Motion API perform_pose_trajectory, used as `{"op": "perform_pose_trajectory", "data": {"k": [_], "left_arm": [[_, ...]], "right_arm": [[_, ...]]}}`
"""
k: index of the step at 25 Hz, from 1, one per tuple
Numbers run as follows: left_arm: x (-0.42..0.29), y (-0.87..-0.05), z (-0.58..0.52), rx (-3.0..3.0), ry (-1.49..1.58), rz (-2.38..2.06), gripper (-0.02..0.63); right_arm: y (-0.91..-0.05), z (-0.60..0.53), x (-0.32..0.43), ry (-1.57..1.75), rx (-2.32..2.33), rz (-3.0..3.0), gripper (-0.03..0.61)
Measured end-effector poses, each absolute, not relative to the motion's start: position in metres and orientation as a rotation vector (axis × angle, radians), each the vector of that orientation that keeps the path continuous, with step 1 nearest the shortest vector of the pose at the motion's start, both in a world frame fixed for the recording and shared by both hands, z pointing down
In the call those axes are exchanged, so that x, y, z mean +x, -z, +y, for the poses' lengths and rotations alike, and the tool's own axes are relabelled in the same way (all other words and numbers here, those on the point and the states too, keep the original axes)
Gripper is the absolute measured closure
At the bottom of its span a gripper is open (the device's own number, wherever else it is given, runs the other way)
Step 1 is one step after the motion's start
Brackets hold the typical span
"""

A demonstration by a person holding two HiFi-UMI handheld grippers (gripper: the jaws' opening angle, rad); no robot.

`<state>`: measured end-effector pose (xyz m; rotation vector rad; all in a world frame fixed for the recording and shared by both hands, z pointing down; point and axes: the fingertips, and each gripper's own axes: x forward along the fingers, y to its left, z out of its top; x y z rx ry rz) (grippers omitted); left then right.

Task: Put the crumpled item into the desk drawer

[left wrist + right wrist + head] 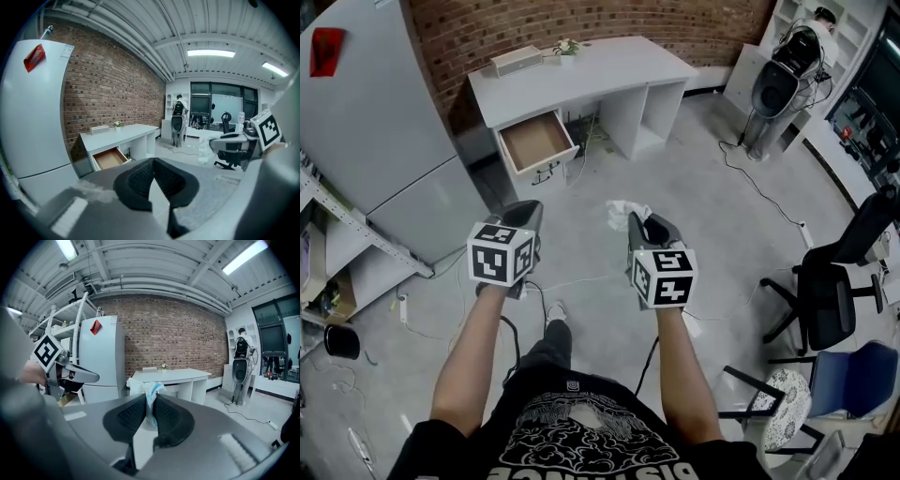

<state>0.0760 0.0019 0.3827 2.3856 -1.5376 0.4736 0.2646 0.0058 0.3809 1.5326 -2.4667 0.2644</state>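
- Head view: we held the right gripper (636, 217) clamped on the crumpled white and pale-blue wad (622, 212), which stuck out just ahead of its tips. The open, brown-bottomed drawer (534, 141) of the white desk (581, 70) lay well ahead and to the left, across grey floor. The left gripper (525, 208) was on the drawer's side, but the right one carried the load. Both forearms reached forward, side by side.
- Left gripper view: its jaws met with nothing between them. The drawer (108, 158) sat ahead, left of centre, pulled out toward us.
- Right gripper view: the pads (131, 414) pinched the wad (151, 391) upright, its top puffing above the narrow gap. The desk (178, 376) stood beyond it, so we judged that a walk forward and a leftward reach were called for.
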Motion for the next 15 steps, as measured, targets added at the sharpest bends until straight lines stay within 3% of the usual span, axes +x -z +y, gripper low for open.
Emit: {"op": "perform_pose_trajectory", "data": {"k": [15], "left_arm": [[0.012, -0.376, -0.099, 2.311, -0.442, -1.569, 0.614]], "right_arm": [[-0.372, -0.105, 0.201, -0.281, 1.445, -2.463, 0.537]]}}
